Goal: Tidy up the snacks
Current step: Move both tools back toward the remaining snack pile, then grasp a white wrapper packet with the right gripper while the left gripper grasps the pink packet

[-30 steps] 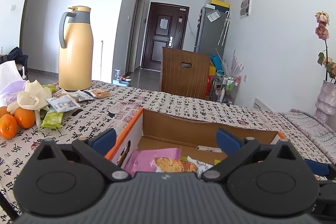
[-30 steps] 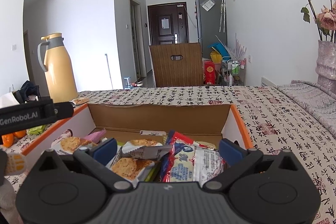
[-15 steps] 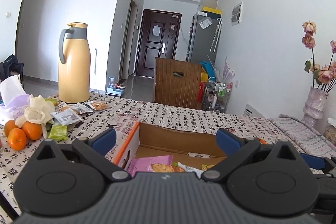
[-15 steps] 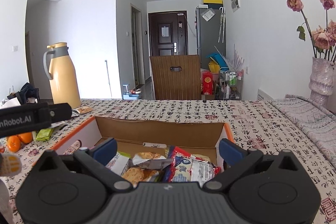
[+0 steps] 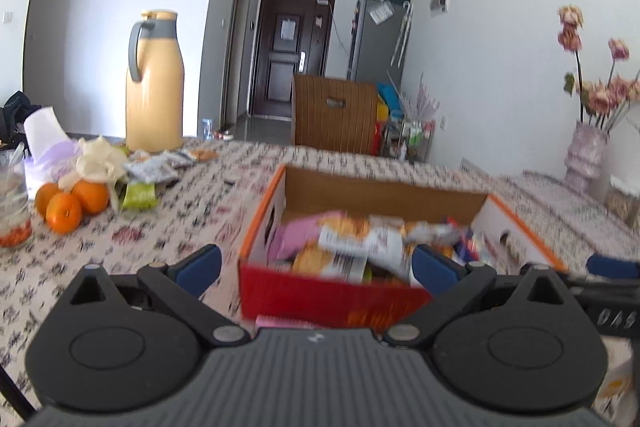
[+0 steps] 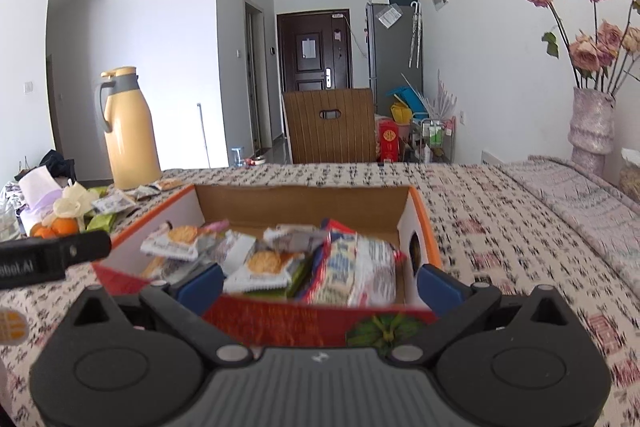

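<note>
I see a patterned-cloth table (image 6: 500, 211) carrying the snack box (image 6: 424, 223), thermos (image 6: 128, 131), oranges (image 5: 72, 203), loose packets (image 5: 156, 167) and vase (image 6: 592, 127).

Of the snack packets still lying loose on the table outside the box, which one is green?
The green packet beside the oranges, nearest the camera; the other loose packets, towards the yellow thermos, are grey, white or orange.

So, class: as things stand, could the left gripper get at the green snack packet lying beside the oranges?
Probably yes. The left gripper is open and empty, and the green snack packet lies flat on the tablecloth beside the oranges, uncovered, left of the box.
</note>
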`<state>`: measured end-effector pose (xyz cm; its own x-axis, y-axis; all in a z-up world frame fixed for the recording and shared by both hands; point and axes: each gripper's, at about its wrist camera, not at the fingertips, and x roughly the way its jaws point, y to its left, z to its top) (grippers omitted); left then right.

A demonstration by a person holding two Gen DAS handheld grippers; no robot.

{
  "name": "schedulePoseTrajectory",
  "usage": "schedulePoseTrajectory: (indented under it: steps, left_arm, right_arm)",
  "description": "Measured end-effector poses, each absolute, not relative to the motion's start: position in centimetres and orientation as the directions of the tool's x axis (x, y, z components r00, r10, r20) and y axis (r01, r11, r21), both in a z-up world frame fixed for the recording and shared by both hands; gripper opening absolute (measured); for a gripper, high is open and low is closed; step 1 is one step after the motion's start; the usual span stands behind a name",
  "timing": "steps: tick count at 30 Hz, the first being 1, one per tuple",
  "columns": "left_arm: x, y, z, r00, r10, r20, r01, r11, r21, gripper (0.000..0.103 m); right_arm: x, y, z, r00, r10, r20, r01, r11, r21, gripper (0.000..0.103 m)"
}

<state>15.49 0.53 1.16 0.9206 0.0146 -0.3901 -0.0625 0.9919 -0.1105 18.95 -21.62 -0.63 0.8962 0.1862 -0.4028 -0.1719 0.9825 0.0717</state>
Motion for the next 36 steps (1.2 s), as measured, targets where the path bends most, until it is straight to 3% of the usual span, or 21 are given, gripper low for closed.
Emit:
schedulePoseTrajectory:
  steps: [8, 15, 32, 34, 36]
  left_arm:
    - [13.5, 1.0, -2.5, 0.889, -0.025, -0.457, -0.015, 0.996, -0.083, 0.103]
    - [13.5, 1.4, -3.5, 0.886, -0.067, -0.459, 0.026, 0.995, -0.094, 0.103]
    - [14.0, 2.2, -4.1, 0.871, -0.117, -0.477, 0.04, 0.985, -0.168, 0.103]
    - [14.1, 2.4, -4.2, 0.869, -0.119, -0.48, 0.035, 0.983, -0.18, 0.103]
    - [14.2, 2.6, -4.3, 0.866, -0.126, -0.484, 0.035, 0.98, -0.194, 0.103]
  right_arm:
    - [16.3, -22.8, -3.1, 0.871, 0.175, -0.459, -0.152, 0.985, 0.086, 0.103]
    - [15.4, -23.6, -4.9, 0.848, 0.156, -0.506, -0.123, 0.987, 0.098, 0.103]
    - [21.5, -22.5, -6.2, 0.8, 0.098, -0.592, -0.088, 0.995, 0.046, 0.103]
    - [21.8, -22.3, -6.5, 0.794, 0.098, -0.6, -0.091, 0.995, 0.041, 0.1]
    - [22.0, -22.1, -6.8, 0.787, 0.101, -0.608, -0.097, 0.995, 0.04, 0.09]
